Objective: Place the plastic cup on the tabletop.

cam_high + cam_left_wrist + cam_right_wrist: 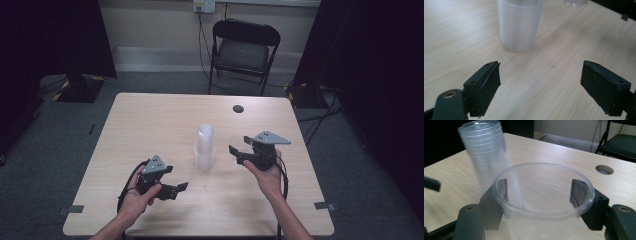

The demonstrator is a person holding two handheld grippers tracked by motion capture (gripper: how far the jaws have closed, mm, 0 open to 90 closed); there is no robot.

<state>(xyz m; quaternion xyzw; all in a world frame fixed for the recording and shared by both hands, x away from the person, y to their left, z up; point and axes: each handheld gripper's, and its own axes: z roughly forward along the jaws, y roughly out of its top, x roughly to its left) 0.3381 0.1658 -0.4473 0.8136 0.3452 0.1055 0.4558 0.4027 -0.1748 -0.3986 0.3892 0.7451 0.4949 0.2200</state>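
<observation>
A tall stack of clear plastic cups (205, 147) stands upright near the middle of the light wooden table (150, 120). My right gripper (240, 144) is just right of the stack, shut on a single clear cup (544, 195), one jaw against each side below the rim. The stack (486, 152) rises close behind that cup on the left. My left gripper (176, 178) rests low at the front left, open and with nothing in it. In the left gripper view, the stack (519, 25) stands ahead of the wide-apart jaws of that gripper (540, 82).
A round cable hole (238, 108) sits in the table's far right part. A black folding chair (243, 50) stands behind the table. Grey tape marks (324, 205) lie near the front corners. Dark curtains hang at both sides.
</observation>
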